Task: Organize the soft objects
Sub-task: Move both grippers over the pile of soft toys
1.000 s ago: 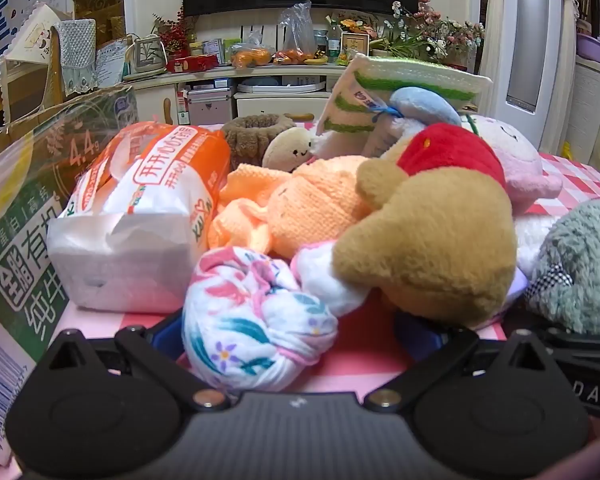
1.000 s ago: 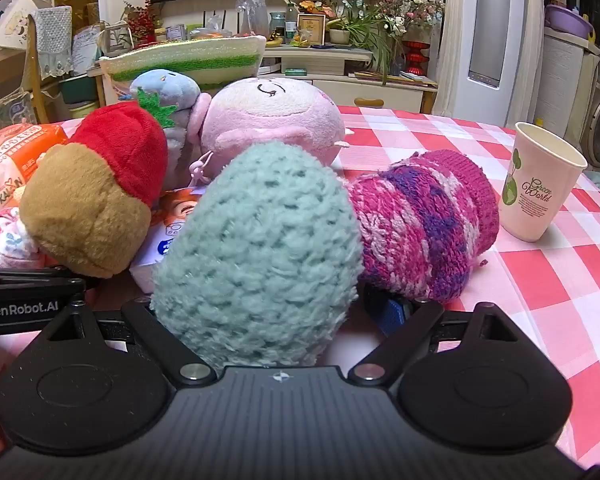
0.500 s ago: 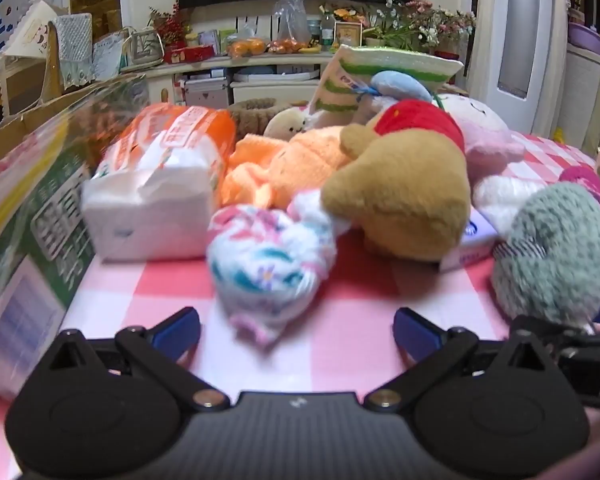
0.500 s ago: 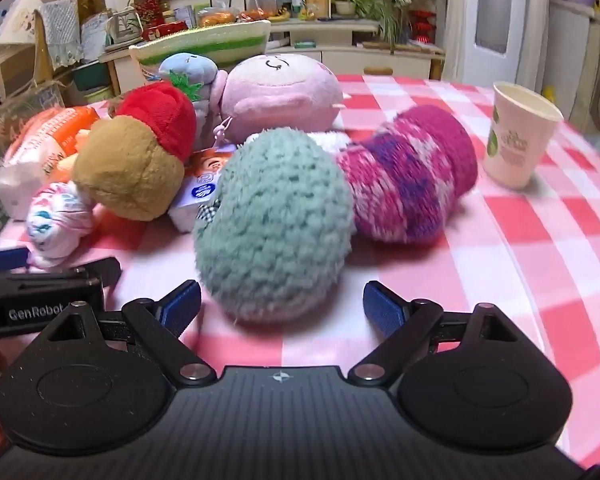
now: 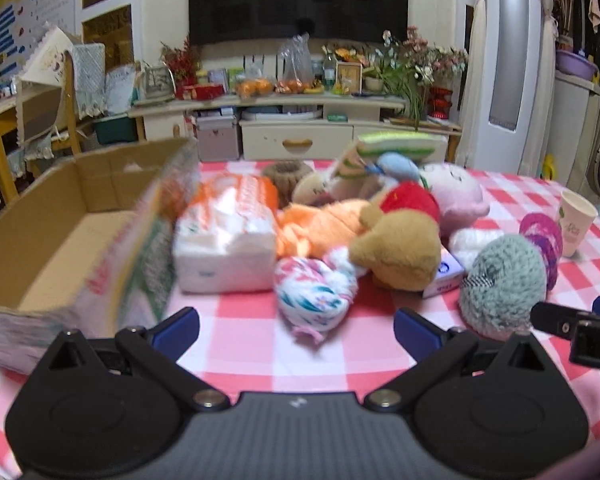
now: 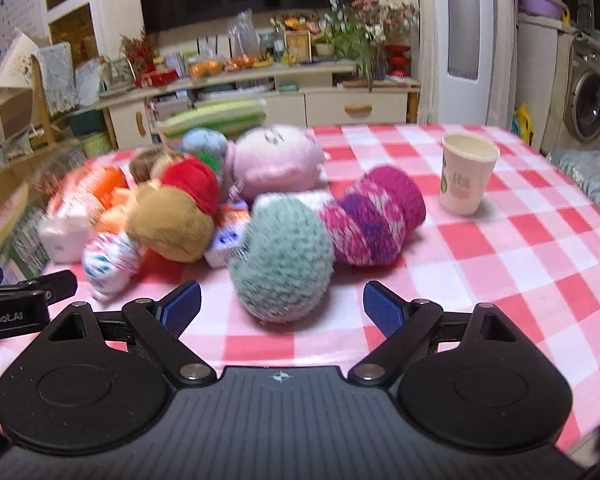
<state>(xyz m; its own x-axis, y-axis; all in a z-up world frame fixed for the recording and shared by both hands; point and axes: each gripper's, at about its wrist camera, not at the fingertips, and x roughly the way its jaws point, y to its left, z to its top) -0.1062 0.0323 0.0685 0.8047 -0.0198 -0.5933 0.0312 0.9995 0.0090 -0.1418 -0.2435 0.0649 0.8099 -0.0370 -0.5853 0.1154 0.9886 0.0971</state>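
Red-and-white checked cloth covers the desk point(image 6: 520, 248), where a heap of soft things lies in a loose cluster. The left gripper point(image 5: 296, 326) hangs above the near edge with its blue-padded fingers spread wide and nothing between them; just ahead of it lies a floral cloth bundle point(image 5: 314, 290), resting on the cloth. Behind the bundle sit a tan plush with a red cap point(image 5: 400, 248), an orange knitted piece point(image 5: 312, 226) and a white tissue pack with orange print point(image 5: 226, 240), and to the left stands an open cardboard box point(image 5: 60, 240), its near flap blurred. The right gripper point(image 6: 282, 308) is likewise spread and holds nothing, with a grey-green knitted ball point(image 6: 284, 256) lying on the desk just beyond its fingers. Touching that ball on the right is a magenta-and-purple knitted roll point(image 6: 374, 216); a pink plush point(image 6: 276, 160) sits behind them. A paper cup point(image 6: 466, 178) stands upright, apart from the heap on the right.
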